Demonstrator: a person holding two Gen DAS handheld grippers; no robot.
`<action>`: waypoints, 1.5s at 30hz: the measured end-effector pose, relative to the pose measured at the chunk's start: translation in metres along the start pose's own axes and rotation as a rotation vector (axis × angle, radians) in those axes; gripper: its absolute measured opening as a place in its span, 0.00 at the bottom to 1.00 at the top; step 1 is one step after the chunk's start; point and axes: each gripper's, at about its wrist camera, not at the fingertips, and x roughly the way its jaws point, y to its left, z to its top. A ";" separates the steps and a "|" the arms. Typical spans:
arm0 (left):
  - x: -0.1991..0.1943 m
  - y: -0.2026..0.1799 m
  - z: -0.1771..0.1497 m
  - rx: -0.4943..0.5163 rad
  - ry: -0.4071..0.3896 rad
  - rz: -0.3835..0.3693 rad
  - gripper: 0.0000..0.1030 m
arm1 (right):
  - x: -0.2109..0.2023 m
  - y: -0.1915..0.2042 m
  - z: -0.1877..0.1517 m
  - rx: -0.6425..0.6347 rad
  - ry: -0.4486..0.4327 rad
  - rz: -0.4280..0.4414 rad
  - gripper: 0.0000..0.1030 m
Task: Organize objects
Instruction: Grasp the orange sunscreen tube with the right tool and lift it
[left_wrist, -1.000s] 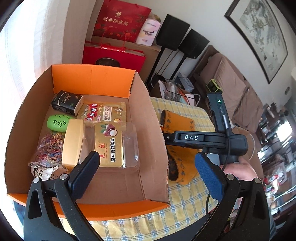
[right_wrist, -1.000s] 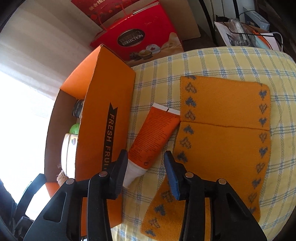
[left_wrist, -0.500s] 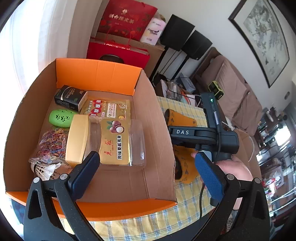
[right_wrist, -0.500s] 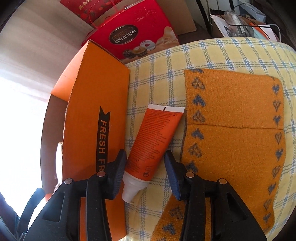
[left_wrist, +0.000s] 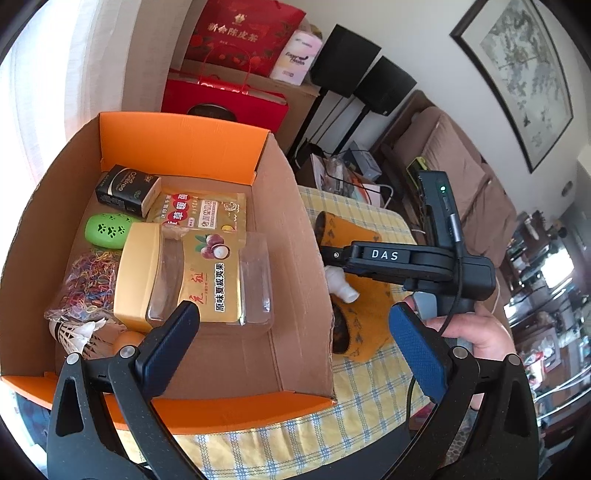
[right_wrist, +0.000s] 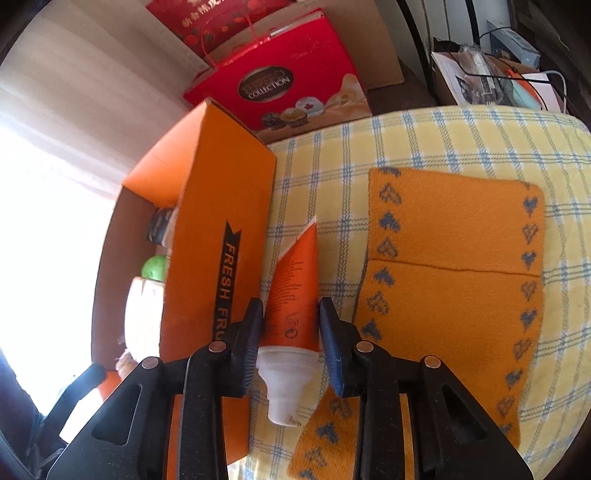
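Observation:
An orange tube (right_wrist: 293, 280) with a white cap (left_wrist: 341, 286) sits between the fingers of my right gripper (right_wrist: 290, 314). The jaws are closing and both pads touch the tube's sides just above the cap. The tube hangs close to the outer wall of the orange cardboard box (right_wrist: 221, 206), above the checked cloth. In the left wrist view the right gripper's black body (left_wrist: 406, 258) reaches in from the right. My left gripper (left_wrist: 291, 317) stands open and empty over the box's near edge. Inside the box lie a gold-lidded clear jar (left_wrist: 192, 273), a green paw-print case (left_wrist: 107, 230) and a black carton (left_wrist: 127, 190).
A folded orange knitted cloth (right_wrist: 454, 258) lies on the yellow checked tablecloth (right_wrist: 443, 133) right of the tube. Rubber bands (left_wrist: 88, 284) and a shuttlecock (left_wrist: 74, 332) fill the box's left side. A red gift box (right_wrist: 280, 88), speakers (left_wrist: 347, 62) and a sofa (left_wrist: 454, 166) stand behind.
The right gripper's jaws have narrowed onto the tube. The tube has turned into line with the fingers and its cap end has come up off the cloth. The left gripper has stayed put.

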 end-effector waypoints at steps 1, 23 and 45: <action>0.000 -0.002 -0.001 0.001 0.001 -0.007 1.00 | -0.005 -0.001 -0.001 -0.001 -0.007 0.007 0.28; -0.014 -0.074 -0.079 0.144 0.032 -0.086 1.00 | -0.046 -0.008 -0.046 -0.281 -0.015 -0.097 0.38; -0.014 -0.044 -0.105 -0.048 0.020 -0.162 1.00 | -0.017 0.012 -0.067 -0.432 -0.022 -0.209 0.36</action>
